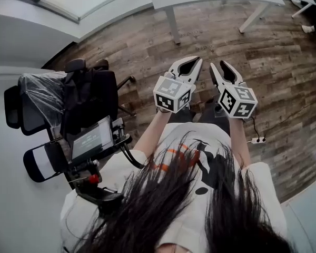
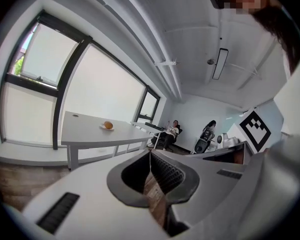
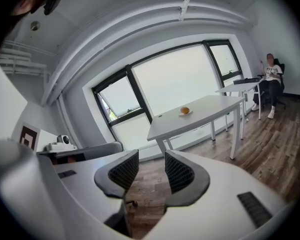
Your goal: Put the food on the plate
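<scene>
An orange round food item [image 2: 108, 125] lies on a small plate on a long white table [image 2: 85, 131] by the windows, far from both grippers. The right gripper view shows the same food [image 3: 185, 110] on that table [image 3: 215, 109]. In the head view both grippers are held in front of the person's body over wooden floor. My left gripper [image 1: 197, 59] has its pads touching [image 2: 150, 154] and holds nothing. The jaws of my right gripper [image 1: 219, 64] stand a little apart [image 3: 151, 156], with only floor showing between them.
A black office chair [image 1: 68, 104] with plastic wrap and a camera rig stands at the left. A power strip [image 1: 258, 139] lies on the floor at the right. Seated people [image 2: 172, 130] [image 3: 270, 76] are at the far end of the room beside more desks.
</scene>
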Demonstrator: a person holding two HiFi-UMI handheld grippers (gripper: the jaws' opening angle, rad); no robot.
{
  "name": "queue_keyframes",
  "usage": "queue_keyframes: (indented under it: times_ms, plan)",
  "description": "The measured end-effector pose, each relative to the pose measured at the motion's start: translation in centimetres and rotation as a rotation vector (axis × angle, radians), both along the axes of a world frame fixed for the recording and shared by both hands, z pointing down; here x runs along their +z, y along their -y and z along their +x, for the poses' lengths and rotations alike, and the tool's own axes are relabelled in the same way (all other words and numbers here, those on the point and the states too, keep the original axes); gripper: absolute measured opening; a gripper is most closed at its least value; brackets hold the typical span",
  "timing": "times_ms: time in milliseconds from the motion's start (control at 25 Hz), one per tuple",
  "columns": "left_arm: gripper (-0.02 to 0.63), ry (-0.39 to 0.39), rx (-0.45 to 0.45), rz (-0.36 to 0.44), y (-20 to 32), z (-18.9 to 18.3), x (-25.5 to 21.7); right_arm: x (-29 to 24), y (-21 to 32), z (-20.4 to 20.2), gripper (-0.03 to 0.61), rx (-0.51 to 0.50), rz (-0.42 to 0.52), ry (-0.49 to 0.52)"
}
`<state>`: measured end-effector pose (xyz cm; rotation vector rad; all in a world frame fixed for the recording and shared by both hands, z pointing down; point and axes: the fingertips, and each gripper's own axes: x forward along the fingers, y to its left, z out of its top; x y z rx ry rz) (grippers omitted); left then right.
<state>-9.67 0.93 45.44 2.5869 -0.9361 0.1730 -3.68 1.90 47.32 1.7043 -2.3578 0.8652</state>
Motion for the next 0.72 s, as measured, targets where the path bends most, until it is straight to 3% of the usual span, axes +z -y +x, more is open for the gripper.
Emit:
queue_keyframes:
  times_ms: [440, 720]
  plan:
    - [0.006, -0.012, -0.043, -0.033, -0.2, -0.2, 0.4, 0.7, -0.3, -0.4, 0.172, -0.038, -0.036, -0.005]
    - [0.006, 0.01, -0.053, -0.022, -7.0, 3.5, 0.5, 0.3, -6.5, 3.0, 0.172, -0.068, -0.01, 0.006]
